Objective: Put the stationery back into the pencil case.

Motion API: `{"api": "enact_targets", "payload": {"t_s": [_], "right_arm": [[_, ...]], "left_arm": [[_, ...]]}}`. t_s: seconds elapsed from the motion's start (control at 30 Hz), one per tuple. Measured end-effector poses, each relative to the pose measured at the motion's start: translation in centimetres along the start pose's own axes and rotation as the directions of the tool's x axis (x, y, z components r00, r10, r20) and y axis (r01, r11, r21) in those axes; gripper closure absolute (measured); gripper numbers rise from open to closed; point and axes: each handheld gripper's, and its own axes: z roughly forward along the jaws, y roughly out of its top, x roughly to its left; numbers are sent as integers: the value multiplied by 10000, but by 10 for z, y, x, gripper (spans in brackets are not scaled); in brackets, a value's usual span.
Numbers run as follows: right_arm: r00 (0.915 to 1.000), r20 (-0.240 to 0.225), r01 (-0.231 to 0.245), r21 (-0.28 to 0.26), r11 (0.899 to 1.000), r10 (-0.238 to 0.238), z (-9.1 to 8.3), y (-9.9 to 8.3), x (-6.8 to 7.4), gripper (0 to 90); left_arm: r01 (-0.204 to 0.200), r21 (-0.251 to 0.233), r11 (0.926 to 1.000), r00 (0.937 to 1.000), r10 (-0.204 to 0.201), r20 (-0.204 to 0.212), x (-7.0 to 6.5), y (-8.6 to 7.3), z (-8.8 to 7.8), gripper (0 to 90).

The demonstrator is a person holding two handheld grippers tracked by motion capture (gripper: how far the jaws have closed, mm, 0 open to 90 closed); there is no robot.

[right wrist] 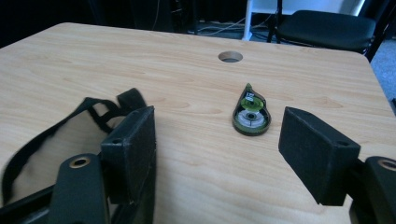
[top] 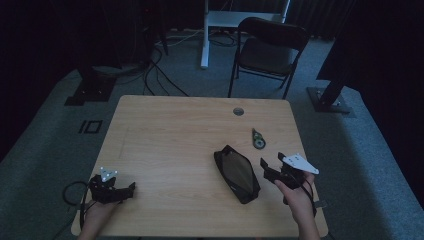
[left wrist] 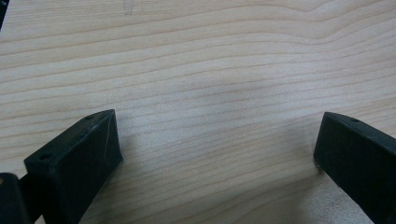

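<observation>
Jaws on your right hand-held gripper stand apart with nothing between them, so it is released; in its own view they frame the green correction-tape dispenser, which lies flat on the surface a little way ahead, its pointed tip aimed at the round cable hole. Just beside that hand-held gripper, on its left, lies the black pouch, open, with its mouth toward you and its pale lining showing. The step looks like picking up the dispenser for the pouch: come in low and straight, turn your wrist so the pads close across the narrow flat sides rather than the rounded body, and keep clear of the pouch rim on the way. Your left hand-held gripper rests well apart near the front left corner, also released, over bare wood in its own view; you may want it to steady the pouch's rim later.
</observation>
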Motion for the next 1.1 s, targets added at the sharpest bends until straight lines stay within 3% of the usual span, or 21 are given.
{"api": "enact_targets", "payload": {"t_s": [0.1, 0.57, 0.87, 1.1], "right_arm": [[9995, 164, 269, 194, 9994, -272, 13, 0, -4, 272], [9995, 298, -82, 914, 9958, 55, 69, 5, -21, 260], [9991, 401, -137, 1008, 9948, 97, 98, 7, -32, 253], [9986, 497, -224, 1436, 9894, 154, 120, 9, -37, 194]], "left_arm": [[1, 0, 10000, 10000, -1, 0, 0, 0, 0, 7], [17, -7, 10000, 10000, -17, 0, 0, 0, 0, 7], [17, -8, 10000, 10000, -17, 1, 0, 0, 0, 7], [14, -7, 10000, 10000, -14, 0, 0, 0, 0, 7]]}}
